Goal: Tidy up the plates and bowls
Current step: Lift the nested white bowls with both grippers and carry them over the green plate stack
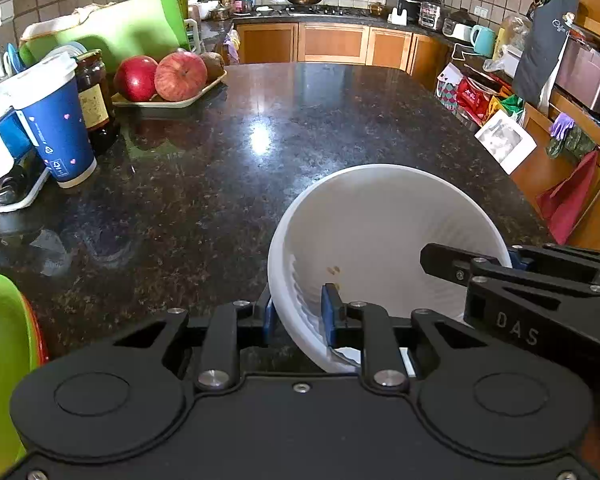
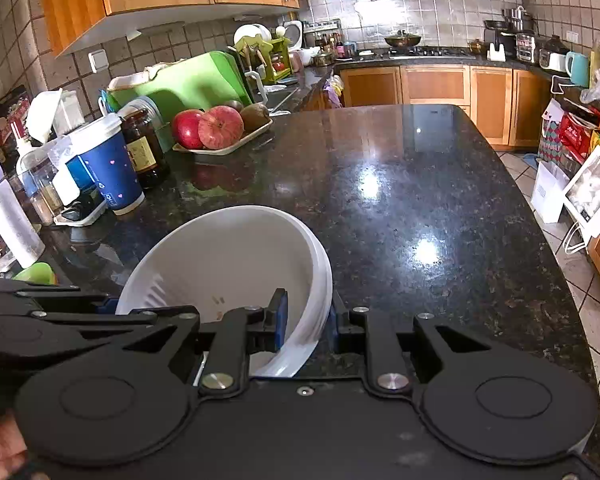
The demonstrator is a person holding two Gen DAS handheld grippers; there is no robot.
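A white ribbed bowl (image 1: 380, 236) is held between both grippers over the dark granite counter (image 1: 228, 148). My left gripper (image 1: 300, 312) is shut on the bowl's left rim, one blue pad inside and one outside. My right gripper (image 2: 306, 324) is shut on the bowl's right rim; the bowl shows in the right wrist view (image 2: 224, 256) too. The right gripper also enters the left wrist view (image 1: 500, 276) from the right. A green plate (image 1: 0, 352) stacked on a red one sits at the counter's near left edge.
At the left stand a blue paper cup (image 1: 56, 120), a dark jar (image 1: 94, 92), a tray with apples (image 1: 164, 76) and a green cutting board (image 1: 116, 28). The counter's right edge (image 2: 548, 240) drops to a tiled floor with bags.
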